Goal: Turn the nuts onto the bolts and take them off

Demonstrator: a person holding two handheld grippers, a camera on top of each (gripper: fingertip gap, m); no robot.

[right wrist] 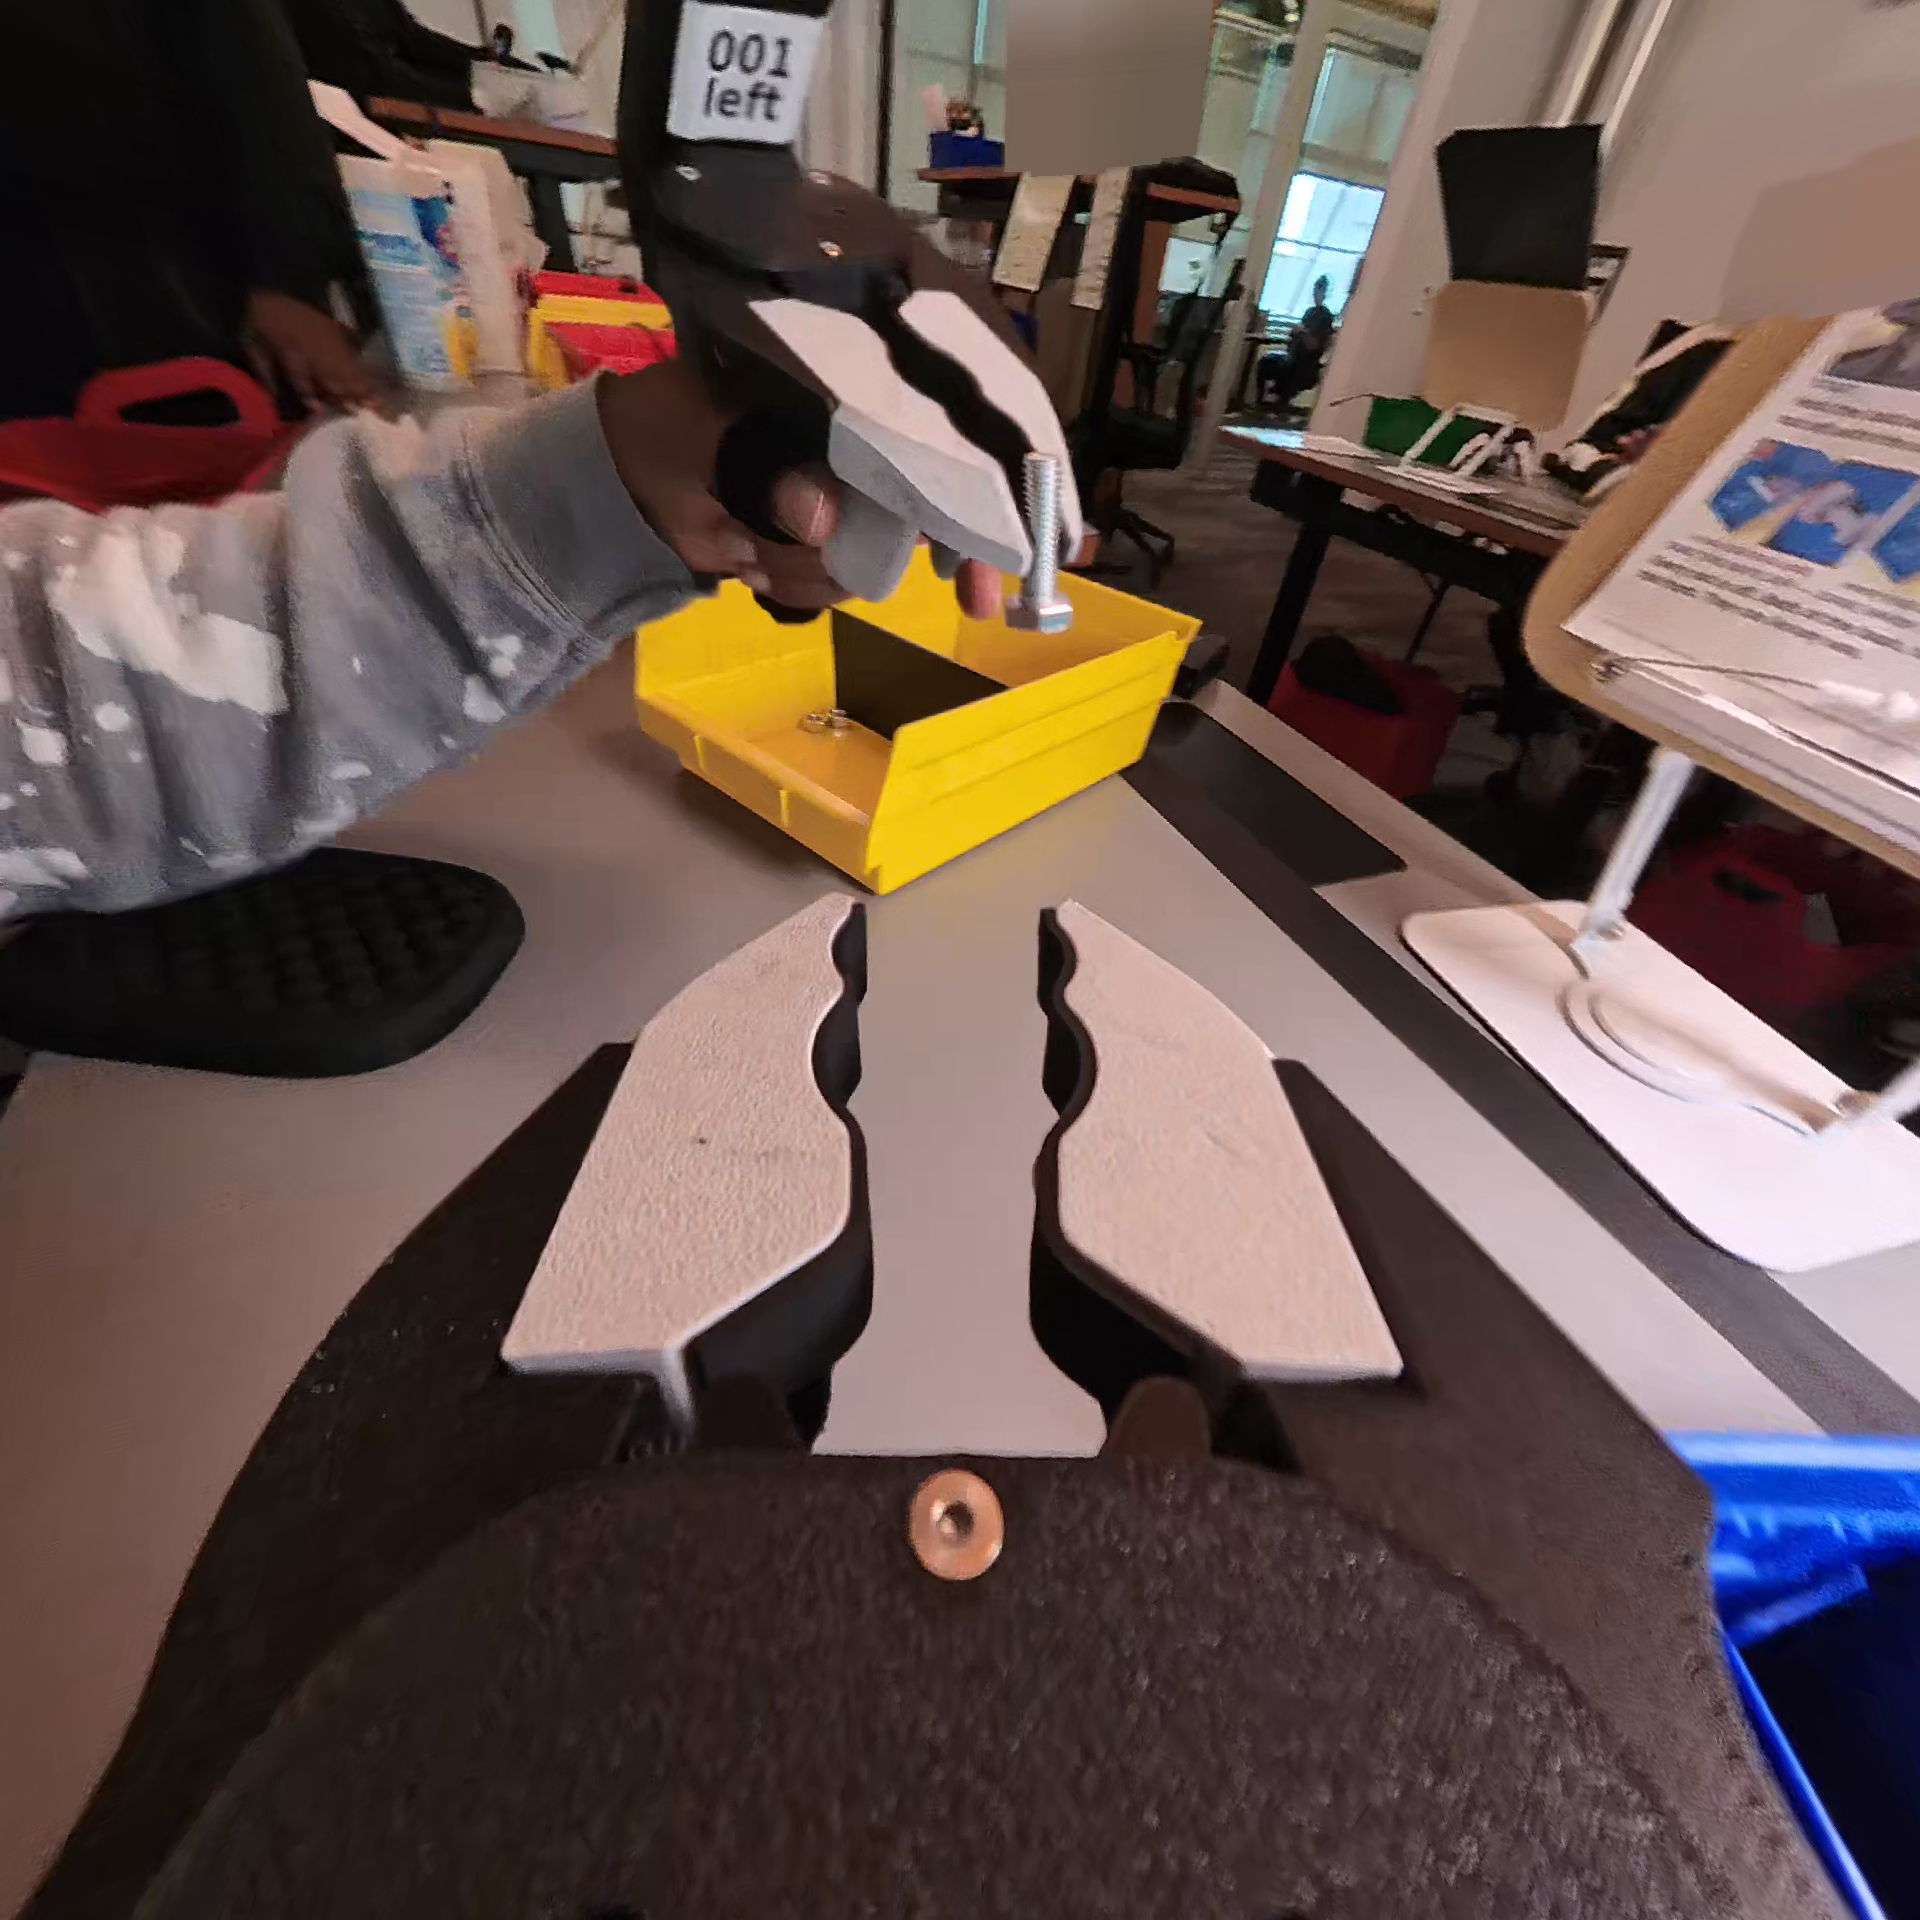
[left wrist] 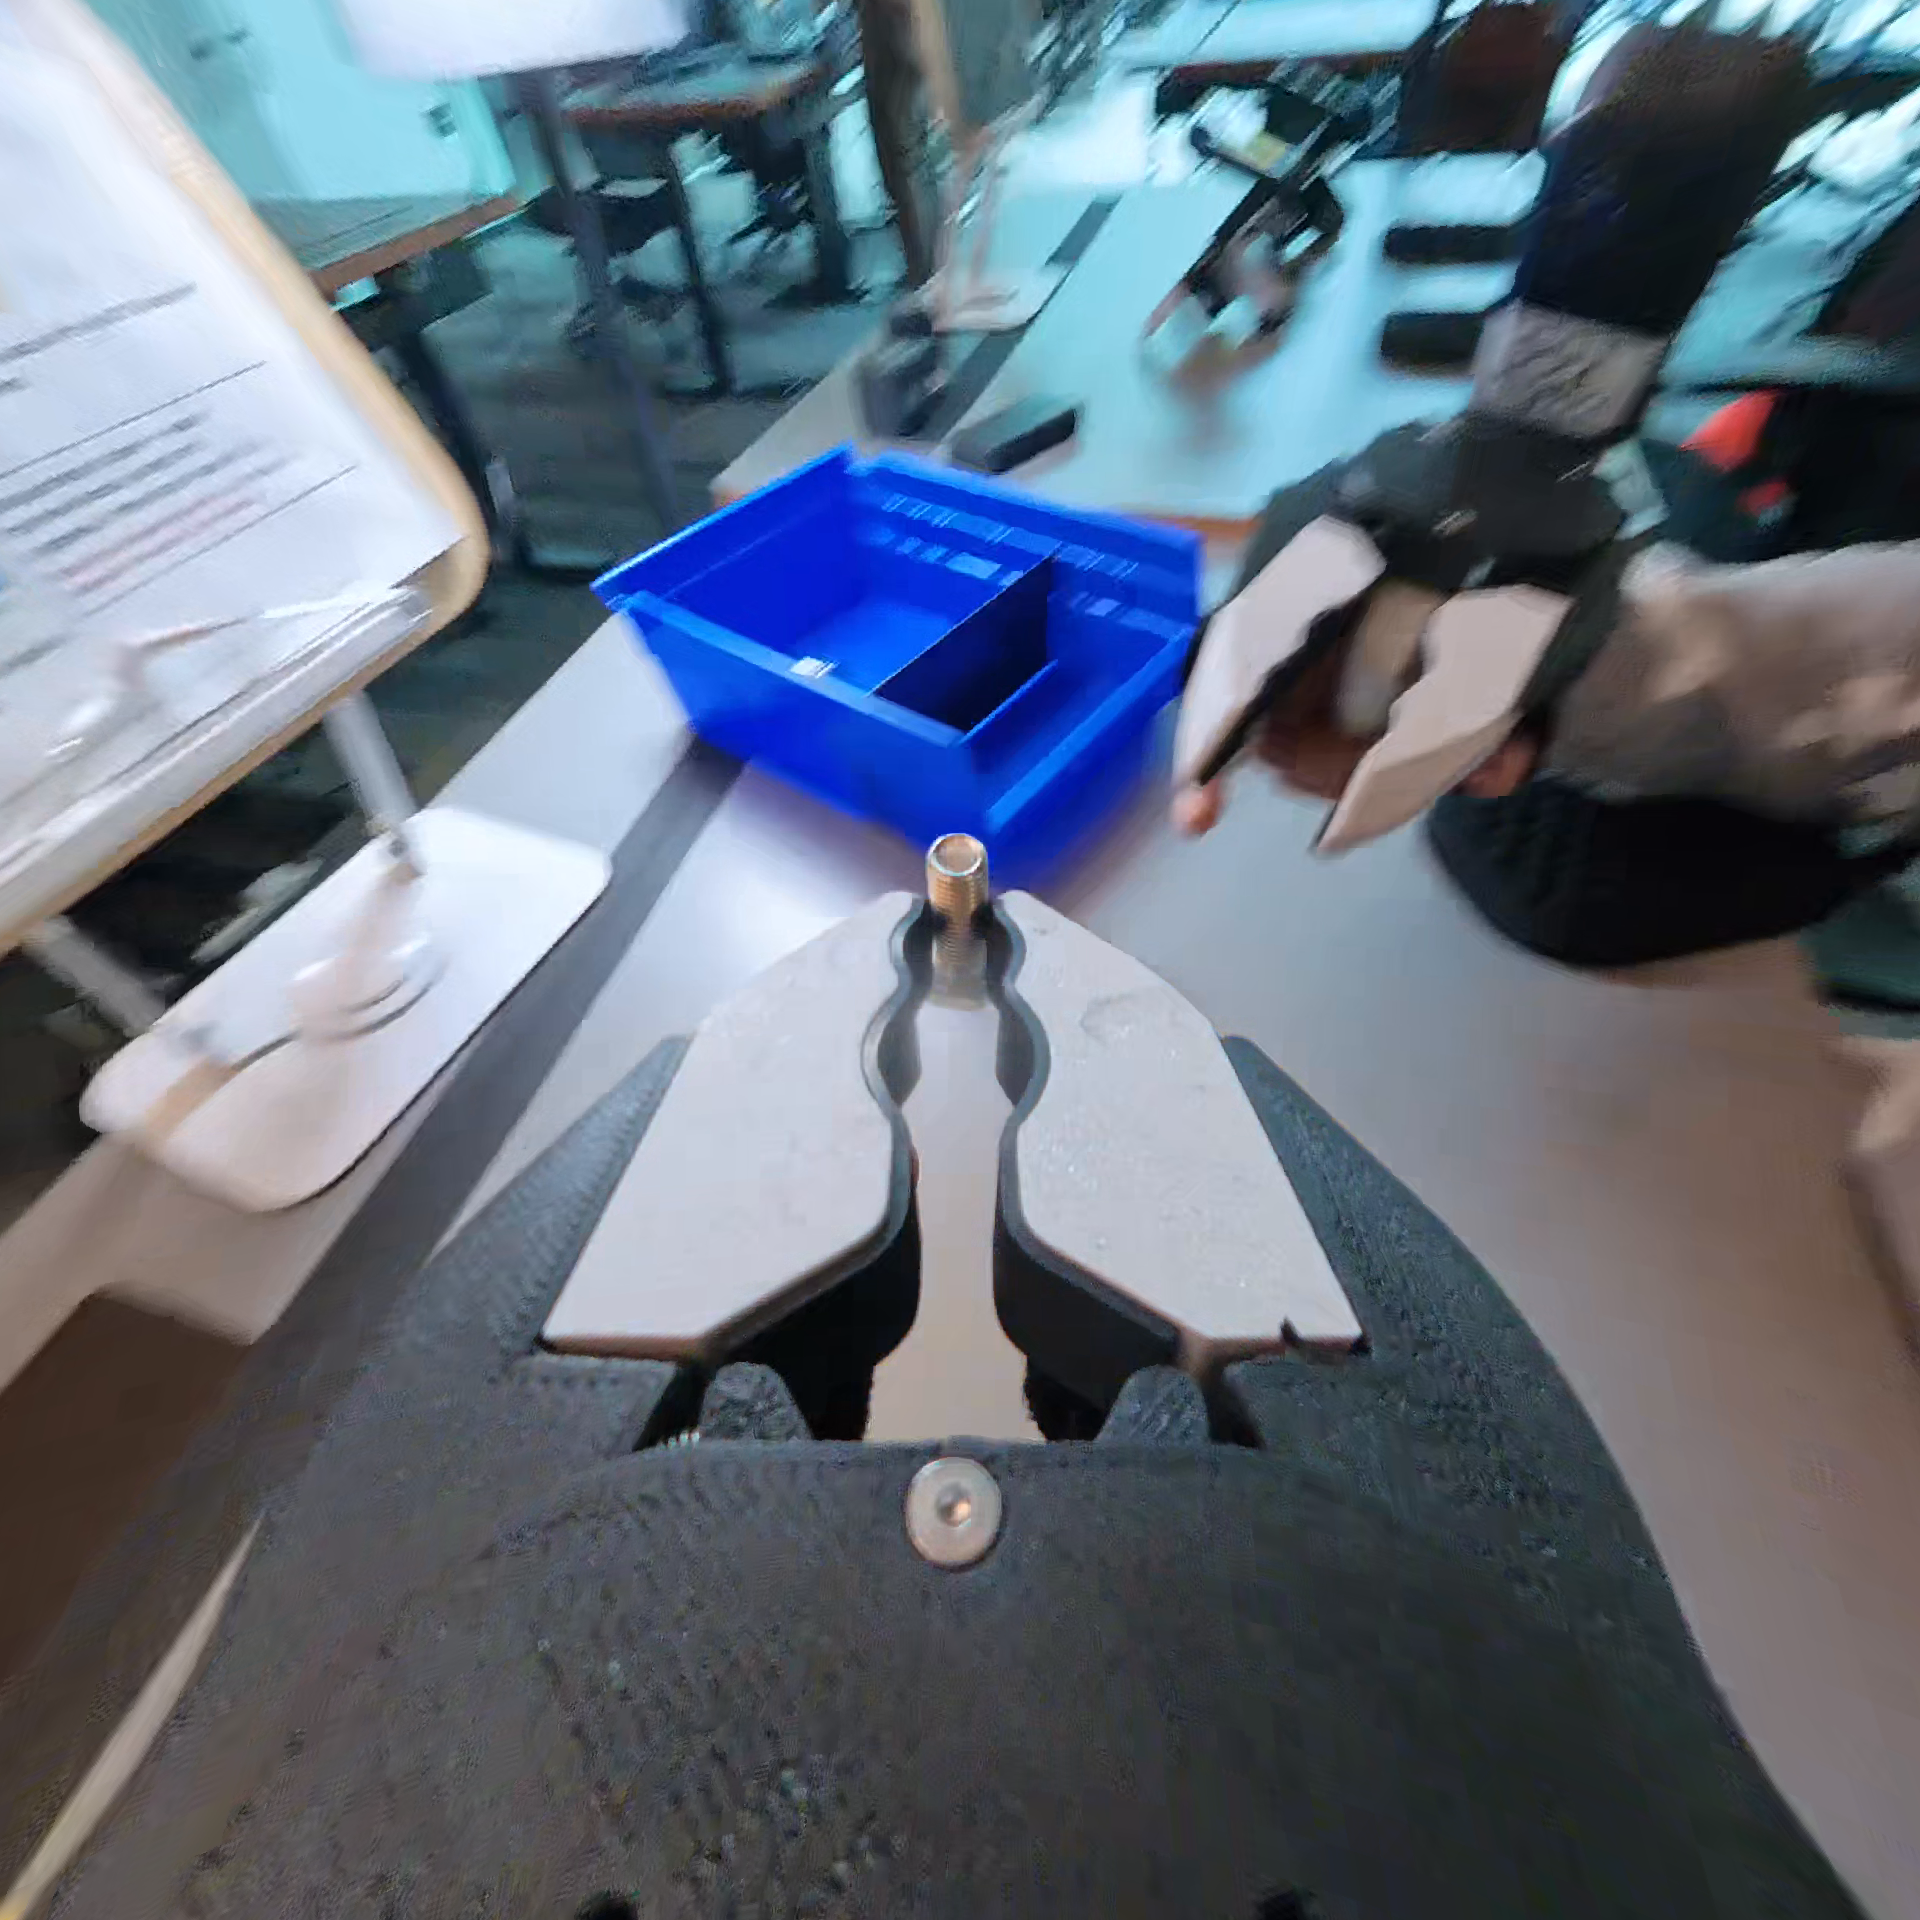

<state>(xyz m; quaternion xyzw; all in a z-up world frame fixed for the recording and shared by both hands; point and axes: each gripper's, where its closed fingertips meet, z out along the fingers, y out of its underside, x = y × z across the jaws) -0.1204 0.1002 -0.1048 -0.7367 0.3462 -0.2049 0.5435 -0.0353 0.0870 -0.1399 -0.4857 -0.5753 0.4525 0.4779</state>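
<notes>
left gripper [left wrist: 958, 914] clamped on a bolt [right wrist: 1042, 545] held above the yellow bin [right wrist: 1023, 727], couple of nuts [right wrist: 826, 720] in its left compartment, right gripper [right wrist: 951, 930] spread wide and holding nothing, blue bin [left wrist: 831, 717] on the desk [right wrist: 966, 862] looks pretty much bare

My left gripper [right wrist: 1023, 499] carries a white label [right wrist: 744, 75] with black printed characters on its dark body. A printed sheet [right wrist: 1787, 520] with pictures stands on the clipboard stand [right wrist: 1662, 1049] beside my counter; its lines are too blurred to read.

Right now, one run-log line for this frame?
left gripper: shut on bolt, head down | right gripper: open, empty | nut: in yellow bin
</notes>
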